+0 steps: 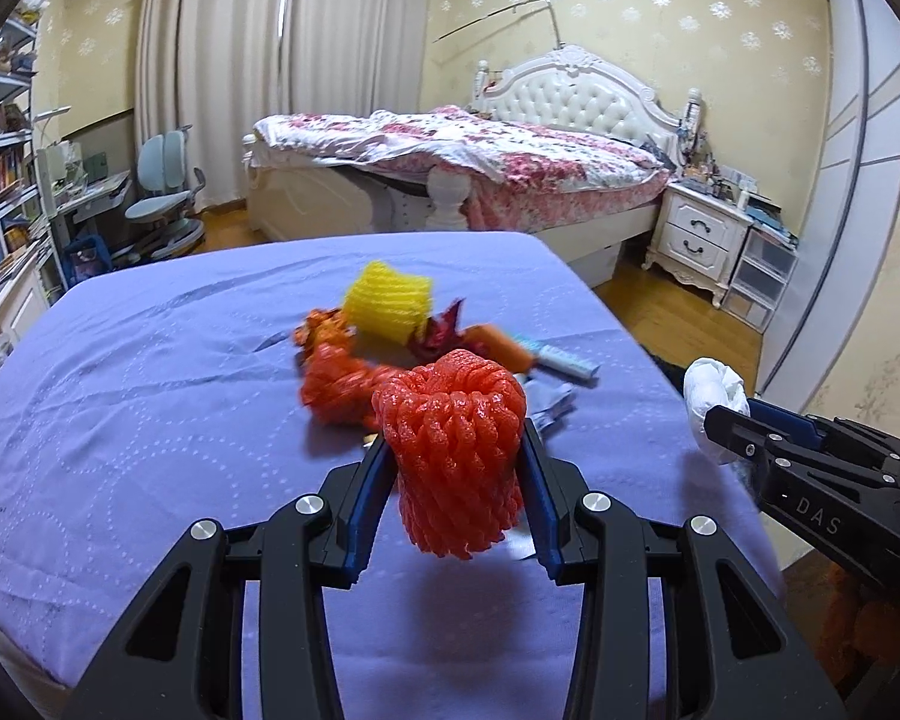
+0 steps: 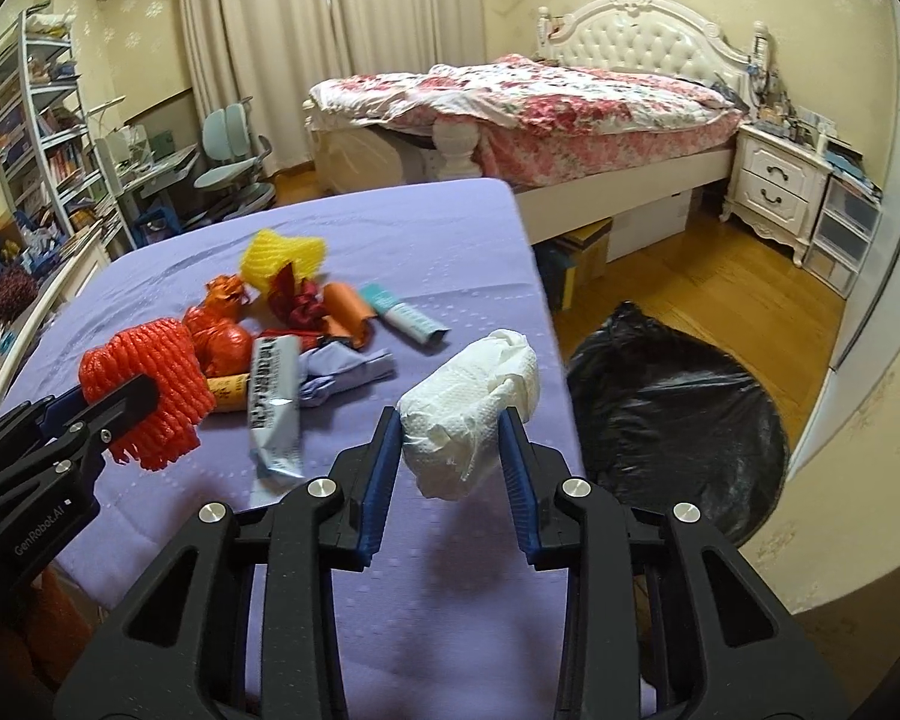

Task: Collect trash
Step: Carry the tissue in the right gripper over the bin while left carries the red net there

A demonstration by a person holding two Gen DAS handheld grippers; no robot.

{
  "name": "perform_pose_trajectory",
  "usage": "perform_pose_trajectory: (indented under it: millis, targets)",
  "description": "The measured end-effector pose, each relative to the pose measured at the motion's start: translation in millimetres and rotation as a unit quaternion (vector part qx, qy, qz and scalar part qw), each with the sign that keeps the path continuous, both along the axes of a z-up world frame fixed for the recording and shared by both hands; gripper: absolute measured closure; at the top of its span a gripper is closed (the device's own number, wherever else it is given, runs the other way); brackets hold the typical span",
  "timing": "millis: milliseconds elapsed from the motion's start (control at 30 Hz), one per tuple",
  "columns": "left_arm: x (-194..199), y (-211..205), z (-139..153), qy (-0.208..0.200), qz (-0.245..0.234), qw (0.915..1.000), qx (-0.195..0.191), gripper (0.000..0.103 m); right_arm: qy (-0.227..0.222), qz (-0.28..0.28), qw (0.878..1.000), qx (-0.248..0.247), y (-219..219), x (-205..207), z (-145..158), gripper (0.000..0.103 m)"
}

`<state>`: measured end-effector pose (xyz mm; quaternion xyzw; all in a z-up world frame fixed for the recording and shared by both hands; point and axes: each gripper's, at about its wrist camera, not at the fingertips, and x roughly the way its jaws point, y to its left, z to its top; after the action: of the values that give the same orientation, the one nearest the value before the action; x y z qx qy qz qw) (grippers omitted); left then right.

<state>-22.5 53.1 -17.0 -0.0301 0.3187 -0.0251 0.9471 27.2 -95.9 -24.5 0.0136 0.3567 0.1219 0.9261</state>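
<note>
Left wrist view
Left gripper (image 1: pixel 453 450): it is clenched on the red foam net (image 1: pixel 453 438); both blue pads press its sides, and the net stands upright, lifted off the purple sheet (image 1: pixel 120 408).
Remaining trash: the yellow foam net (image 1: pixel 389 306) lies at 11 o'clock from the red one, with the orange bag (image 1: pixel 336 390) between them and a little left; this part is blurred.
Right gripper (image 1: pixel 727 420): it appears at 3 o'clock, grasping the white paper wad (image 1: pixel 711 387).

Right wrist view
Right gripper (image 2: pixel 450 456): it grasps the white paper wad (image 2: pixel 471 414) across its middle; the wad sticks out beyond the pads toward 1 o'clock.
Black trash bag (image 2: pixel 678 414): it sits on the wooden floor at 3 o'clock from the wad, just beside the edge of the purple sheet (image 2: pixel 426 228); its mouth I cannot make out.
Left gripper (image 2: pixel 135 402): it is at 9 o'clock, gripping the red foam net (image 2: pixel 150 384).
Silver wrapper (image 2: pixel 273 402): it lies between the two grippers, not yet collected.

Advice
Carrying: I judge both pieces are ready to go to the bag; keep both grips firm, because foam and paper are light and can slip.
Release: bring each piece over the bag's opening before letting go, the right one first as it is nearer.
</note>
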Motion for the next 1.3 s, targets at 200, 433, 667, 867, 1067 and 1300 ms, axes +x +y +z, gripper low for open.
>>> perform_pose_trajectory:
  millis: [200,433,667,867,1067,1300]
  targets:
    - [19.2,-41.7,7.3,-0.011,-0.045,0.9989,0.001,0.061,-0.006,-0.036,0.999,-0.001,-37.4,8.5,0.1,0.070]
    - [46.6,-86.0,1.6,-0.001,-0.088,0.9961,0.001,0.061,-0.003,-0.078,0.997,0.000,-82.2,21.8,-7.3,0.070]
    - [74.8,-120.4,-7.8,0.010,-0.112,0.9936,0.011,0.061,0.002,-0.099,0.995,-0.004,-114.0,38.2,-15.9,0.070]
    - [99.8,-148.3,-16.4,0.023,-0.124,0.9918,0.021,0.061,0.007,-0.105,0.994,-0.003,-133.9,50.5,-23.2,0.070]
    - [117.5,-171.2,-21.7,0.029,-0.135,0.9899,0.032,0.061,0.015,-0.111,0.994,0.005,-149.2,61.7,-31.9,0.070]
    - [130.9,-189.6,-29.9,0.036,-0.145,0.9876,0.050,0.060,0.023,-0.117,0.993,0.011,-162.9,72.7,-40.8,0.069]
